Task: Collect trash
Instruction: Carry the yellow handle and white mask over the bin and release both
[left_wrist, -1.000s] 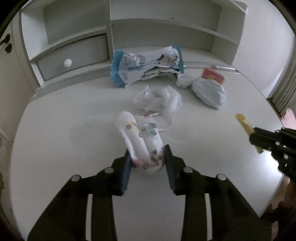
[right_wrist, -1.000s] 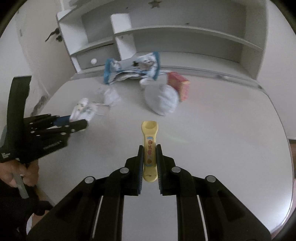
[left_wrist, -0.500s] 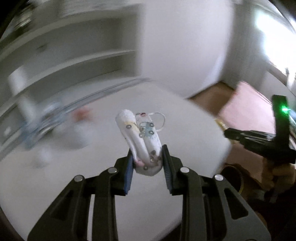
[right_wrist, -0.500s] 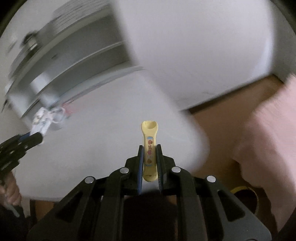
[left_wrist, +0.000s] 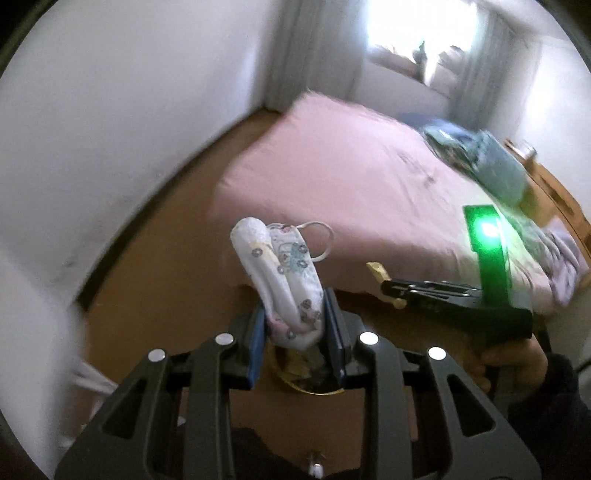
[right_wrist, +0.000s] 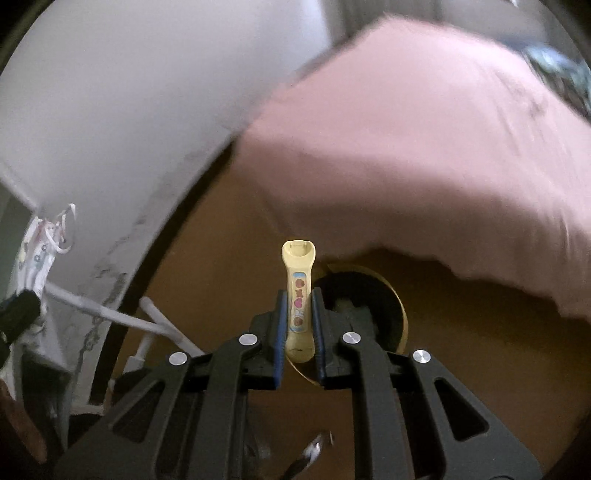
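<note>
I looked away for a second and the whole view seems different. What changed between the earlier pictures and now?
Both grippers swung away from the white desk toward the floor beside the pink bed, and now hang above a yellow-rimmed bin. Nothing was let go: the left gripper still clamps the rolled diaper, and the right gripper still clamps the yellow stick, jaws closed on each as before.
</note>
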